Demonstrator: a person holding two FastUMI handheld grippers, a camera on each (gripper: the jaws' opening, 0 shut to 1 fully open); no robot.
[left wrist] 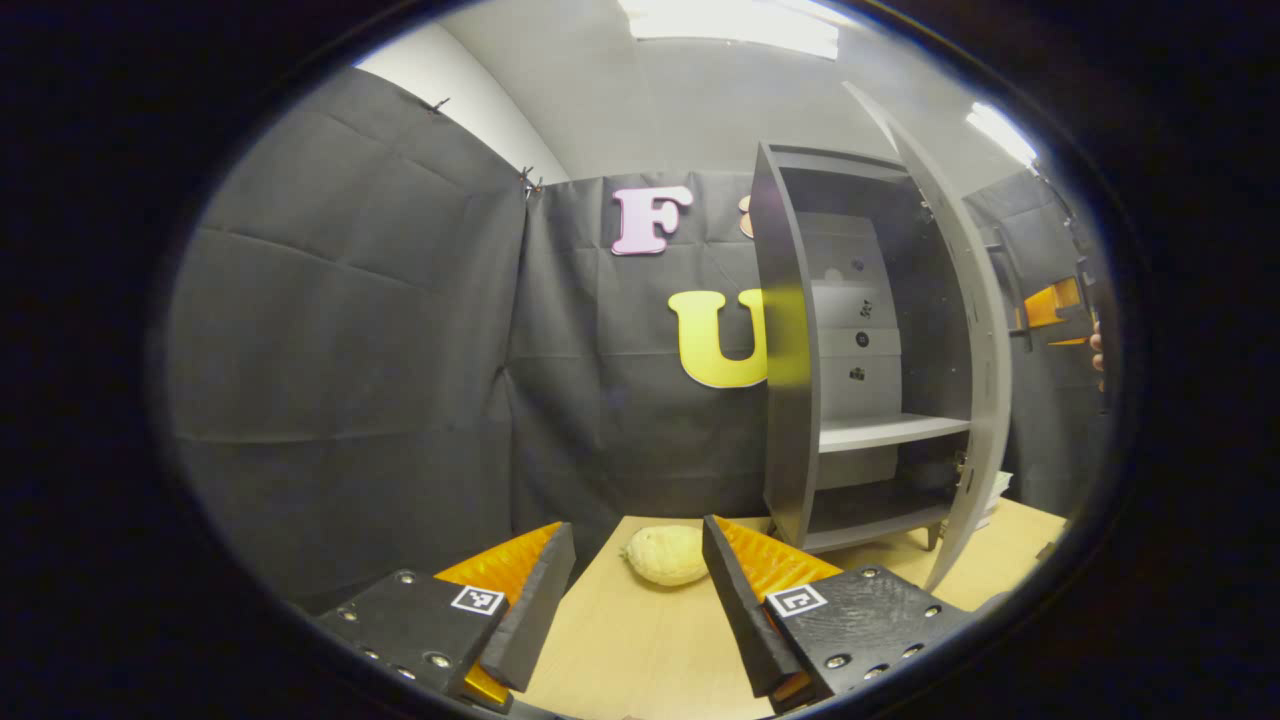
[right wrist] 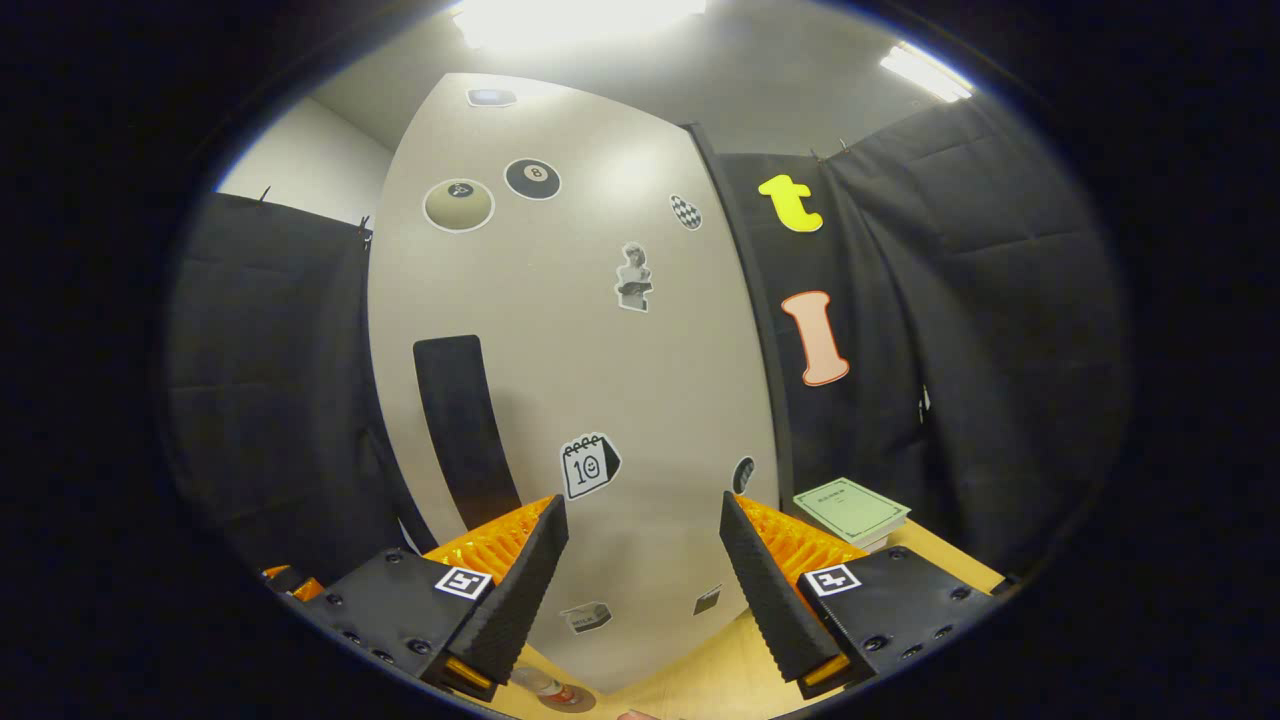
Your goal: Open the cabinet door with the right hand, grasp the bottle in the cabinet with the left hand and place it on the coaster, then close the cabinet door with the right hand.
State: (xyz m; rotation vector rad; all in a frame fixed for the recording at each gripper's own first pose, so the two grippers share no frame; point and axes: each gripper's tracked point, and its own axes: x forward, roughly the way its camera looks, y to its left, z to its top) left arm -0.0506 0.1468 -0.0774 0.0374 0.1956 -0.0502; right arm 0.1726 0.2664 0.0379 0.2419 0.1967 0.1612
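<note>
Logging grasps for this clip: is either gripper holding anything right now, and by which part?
Nothing is held. The left gripper is open over the table, and the right gripper is open facing the cabinet door.

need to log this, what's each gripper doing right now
left gripper: open, holding nothing
right gripper: open, holding nothing, facing the cabinet door

Cabinet door (right wrist: 560, 380), right gripper view: a black billiard-ball sticker (right wrist: 532, 178) near the door's top reads "8". A tear-off calendar sticker (right wrist: 588, 465) low on the door, just right of its dark handle strip (right wrist: 462, 430), reads "10". Print on the green booklet (right wrist: 850, 508) right of the door is too small to read.
</note>
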